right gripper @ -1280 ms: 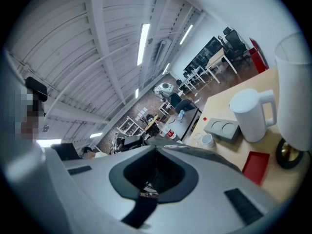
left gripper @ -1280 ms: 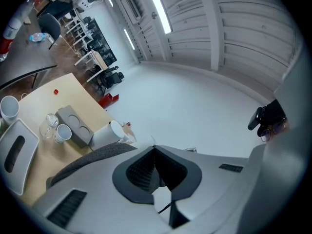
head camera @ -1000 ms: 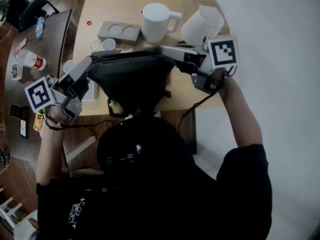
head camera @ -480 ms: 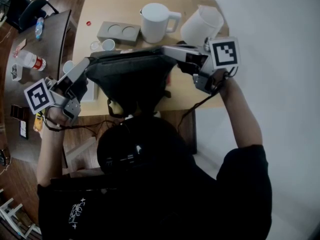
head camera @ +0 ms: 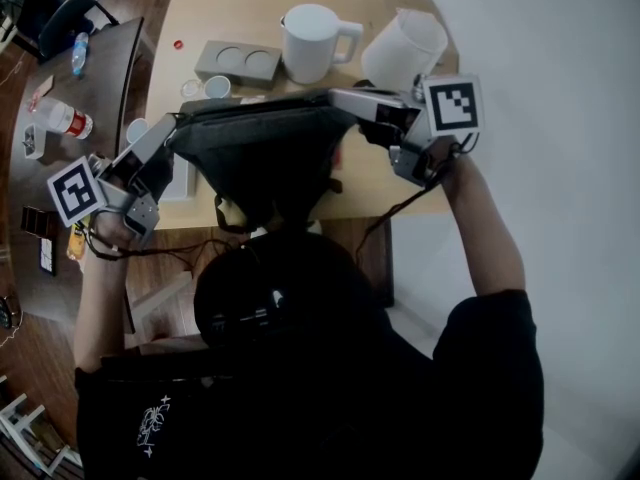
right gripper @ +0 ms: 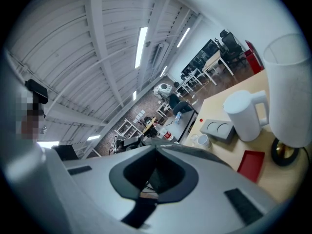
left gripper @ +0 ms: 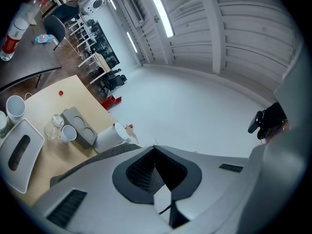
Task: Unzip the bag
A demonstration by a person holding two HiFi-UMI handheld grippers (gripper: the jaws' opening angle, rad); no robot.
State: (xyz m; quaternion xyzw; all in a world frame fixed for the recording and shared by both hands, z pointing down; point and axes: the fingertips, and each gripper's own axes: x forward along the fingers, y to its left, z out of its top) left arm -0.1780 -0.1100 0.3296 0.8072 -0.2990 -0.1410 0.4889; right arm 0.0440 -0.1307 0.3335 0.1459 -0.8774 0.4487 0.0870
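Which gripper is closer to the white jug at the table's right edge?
Right. The right gripper sits beside the white jug, at the right corner of the bag; the left gripper is across it, at the left edge of the table.

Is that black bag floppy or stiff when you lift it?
Probably floppy: the bag hangs in a saggy pouch between the left tool and right tool, taut only along its top edge. Likely light, since just two pinches seem to hold it up. It may swing if nudged.
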